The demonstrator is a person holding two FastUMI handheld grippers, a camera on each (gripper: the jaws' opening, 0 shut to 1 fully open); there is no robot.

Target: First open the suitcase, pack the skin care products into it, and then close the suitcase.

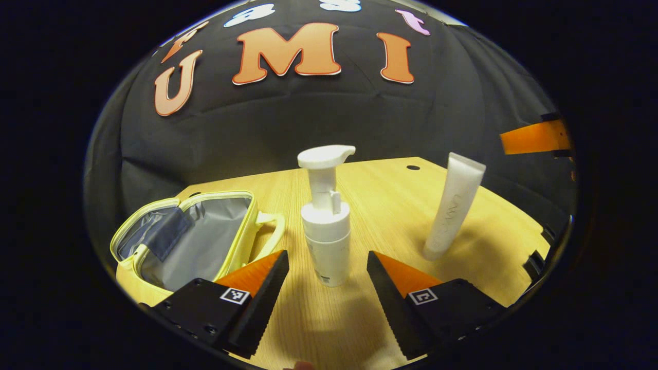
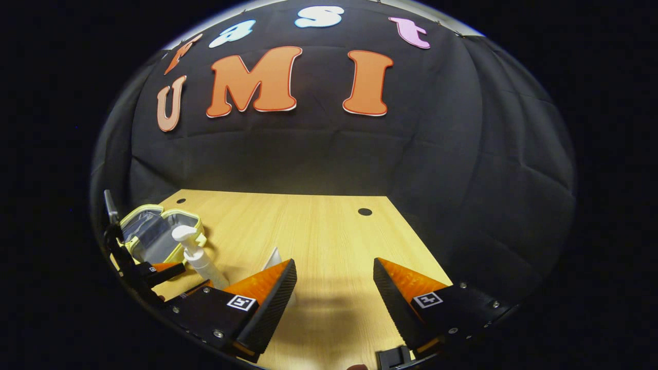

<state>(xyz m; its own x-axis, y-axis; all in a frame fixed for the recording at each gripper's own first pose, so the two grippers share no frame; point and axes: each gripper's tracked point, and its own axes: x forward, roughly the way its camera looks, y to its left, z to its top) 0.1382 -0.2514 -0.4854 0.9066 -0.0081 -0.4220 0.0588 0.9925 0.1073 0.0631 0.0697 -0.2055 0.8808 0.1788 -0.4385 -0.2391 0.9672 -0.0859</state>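
Wood-grain worktop (image 1: 390,205) lay under both of your grippers. Your left gripper (image 1: 328,275) was spread wide, its fingers apart on either side of the white pump bottle (image 1: 326,226), which stood upright between them; you were not touching it with either finger. Beyond your right-hand finger, the white tube (image 1: 452,208) stood on its cap, leaning a little, toward the worktop's right edge and well apart from the pump bottle. To the other side, near the worktop's left edge, the pale yellow suitcase (image 1: 190,234) lay open with its grey lining showing and its handle pointing toward the pump bottle.

Your right gripper (image 2: 334,285) was also spread, with bare worktop between its fingers and nothing held. In the right gripper view, the top of the tube (image 2: 272,259) peeked out just behind its left finger. Farther off toward the left edge stood the pump bottle (image 2: 198,257), with your left gripper (image 2: 164,270) at it and the open suitcase (image 2: 154,231) behind.
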